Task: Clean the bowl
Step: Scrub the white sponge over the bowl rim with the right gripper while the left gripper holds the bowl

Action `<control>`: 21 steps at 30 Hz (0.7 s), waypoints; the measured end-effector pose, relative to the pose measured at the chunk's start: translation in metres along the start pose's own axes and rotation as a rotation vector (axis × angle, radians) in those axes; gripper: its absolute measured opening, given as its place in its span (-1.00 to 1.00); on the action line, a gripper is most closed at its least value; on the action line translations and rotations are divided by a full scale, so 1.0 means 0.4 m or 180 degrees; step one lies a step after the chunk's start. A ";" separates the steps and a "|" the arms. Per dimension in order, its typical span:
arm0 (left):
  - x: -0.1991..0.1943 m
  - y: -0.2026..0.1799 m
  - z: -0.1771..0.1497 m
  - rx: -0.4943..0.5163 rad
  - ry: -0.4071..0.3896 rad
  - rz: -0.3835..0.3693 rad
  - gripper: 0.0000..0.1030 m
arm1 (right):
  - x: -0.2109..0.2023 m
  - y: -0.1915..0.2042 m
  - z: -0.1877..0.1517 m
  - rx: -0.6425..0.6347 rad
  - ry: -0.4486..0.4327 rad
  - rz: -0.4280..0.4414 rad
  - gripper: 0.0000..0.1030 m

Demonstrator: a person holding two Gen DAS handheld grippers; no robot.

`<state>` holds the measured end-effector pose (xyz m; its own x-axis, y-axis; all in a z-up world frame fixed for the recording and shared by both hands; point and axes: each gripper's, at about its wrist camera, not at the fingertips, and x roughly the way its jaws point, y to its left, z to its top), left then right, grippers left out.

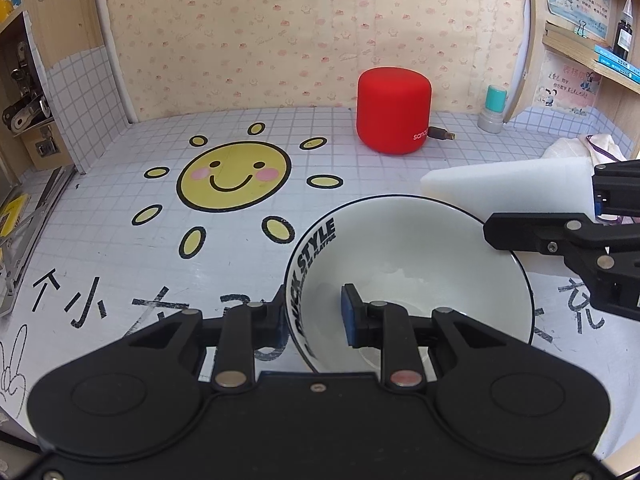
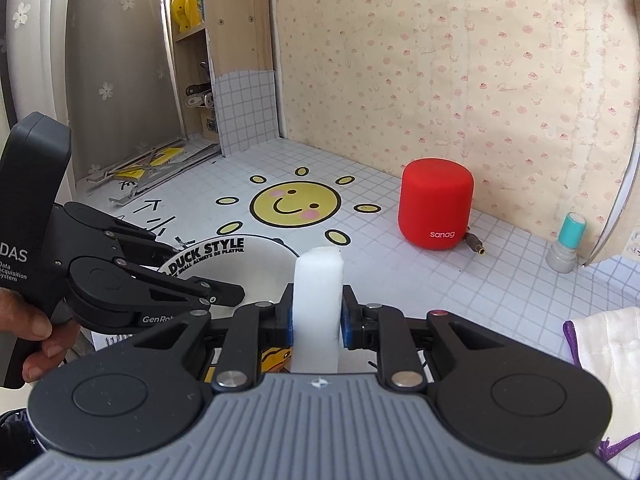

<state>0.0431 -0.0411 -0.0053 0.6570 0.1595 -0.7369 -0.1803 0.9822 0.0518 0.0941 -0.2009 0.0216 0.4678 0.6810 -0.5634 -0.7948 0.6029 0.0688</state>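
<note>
With the left gripper (image 1: 316,316) clamped on the bowl (image 1: 408,248) rim and the right gripper (image 2: 317,320) clenching a white sponge (image 2: 318,292), wiping inside the bowl seems next.

A home desk nook: floral wallpaper (image 1: 312,32), shelves (image 1: 588,56), sun-sticker tabletop (image 1: 234,176).

The left tool (image 1: 316,314) clamps the near-left wall of the white bowl (image 1: 420,248), one finger outside the rim, the other inside with its blue pad (image 1: 349,316) against the inner wall. The bowl stands on the counter (image 1: 120,248), beside a sun sticker (image 1: 234,176). From the right, the right tool (image 1: 568,220) reaches over the bowl's far rim, holding a white sponge (image 1: 508,184). A red speaker (image 1: 394,110) and a teal-capped stamp (image 1: 493,109) stand near the back wall.
</note>
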 end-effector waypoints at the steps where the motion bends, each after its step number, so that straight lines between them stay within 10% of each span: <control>1: 0.000 0.000 0.001 -0.0009 0.0000 0.0000 -0.48 | -0.002 0.000 -0.001 0.0004 -0.0002 0.0001 -0.56; 21: -0.004 -0.001 -0.001 0.0023 -0.0023 0.0049 -0.48 | 0.002 0.003 0.009 -0.0004 0.0014 -0.0007 -0.56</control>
<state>0.0416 -0.0416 -0.0044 0.6595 0.1752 -0.7310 -0.1852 0.9804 0.0680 0.0951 -0.1981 0.0242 0.4678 0.6779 -0.5671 -0.7943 0.6038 0.0665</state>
